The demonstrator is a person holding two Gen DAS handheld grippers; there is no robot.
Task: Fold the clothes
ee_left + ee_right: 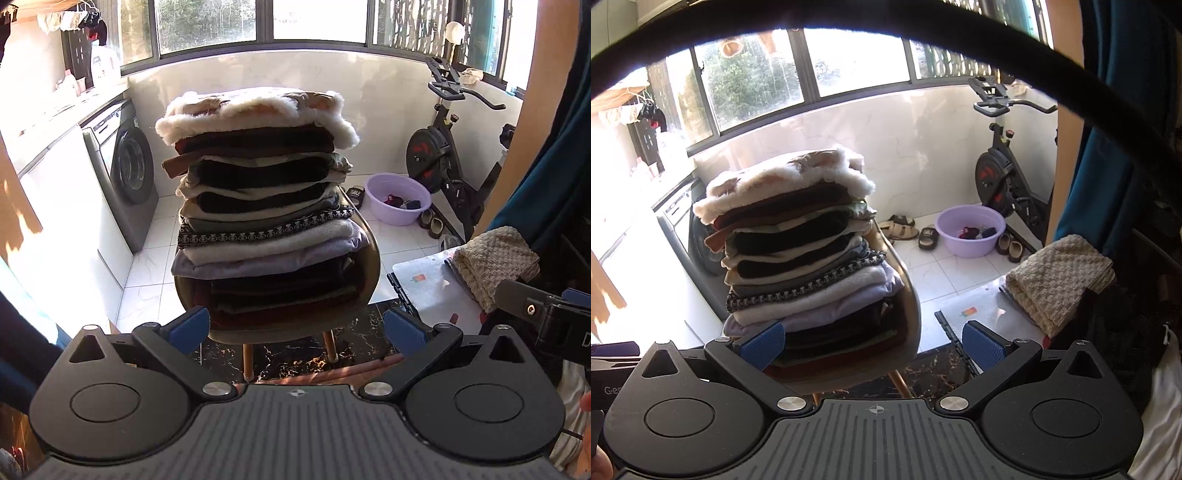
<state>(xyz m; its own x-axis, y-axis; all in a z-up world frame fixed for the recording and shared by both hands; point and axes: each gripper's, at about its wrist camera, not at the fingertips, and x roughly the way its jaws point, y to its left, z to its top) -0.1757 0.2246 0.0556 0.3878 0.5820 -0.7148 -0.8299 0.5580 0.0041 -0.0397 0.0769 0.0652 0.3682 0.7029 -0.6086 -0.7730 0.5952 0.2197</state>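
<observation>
A tall stack of folded clothes [262, 206] stands on a chair [369, 266], topped by a white fleecy piece [255, 114]. It also shows in the right wrist view [798, 258]. My left gripper [295, 328] is open and empty, close in front of the chair. My right gripper [873, 347] is open and empty, beside the chair [908, 317]. A folded beige waffle cloth [495, 262] lies on a small table [424, 284] to the right, also in the right wrist view [1060, 277]. A black band [886, 22] arcs across the top of the right wrist view.
A washing machine [125, 173] stands at the left. A purple basin [399, 199] with small items and several shoes [905, 229] lie on the white tiled floor. An exercise bike [443, 147] stands at the right. Dark blue fabric [1108, 129] hangs at the right edge.
</observation>
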